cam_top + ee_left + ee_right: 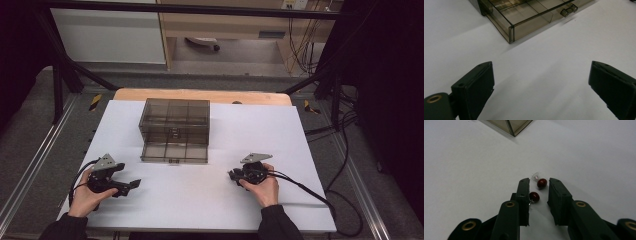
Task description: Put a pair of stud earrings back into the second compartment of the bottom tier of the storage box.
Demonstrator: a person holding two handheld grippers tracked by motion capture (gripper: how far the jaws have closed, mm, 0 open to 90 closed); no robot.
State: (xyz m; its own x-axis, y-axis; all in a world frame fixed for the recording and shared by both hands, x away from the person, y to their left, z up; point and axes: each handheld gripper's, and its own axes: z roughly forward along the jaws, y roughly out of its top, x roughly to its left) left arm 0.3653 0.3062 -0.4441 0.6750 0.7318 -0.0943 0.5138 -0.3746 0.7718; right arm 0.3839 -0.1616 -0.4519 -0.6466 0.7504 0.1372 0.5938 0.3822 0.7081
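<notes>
Earrings (538,190), two red studs, on desk (461,170) well in front of drawer box (174,130), between nearly closed jaws of right hand-held gripper (538,185); nearer stud beside one jaw, grip not certain. Left hand-held gripper (541,75) wide open, empty, front-left of box.

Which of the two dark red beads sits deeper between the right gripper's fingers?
The bead beside the left finger, lying well inside the gap of the right gripper. The other bead lies out at the fingertips, next to a small clear piece.
</notes>
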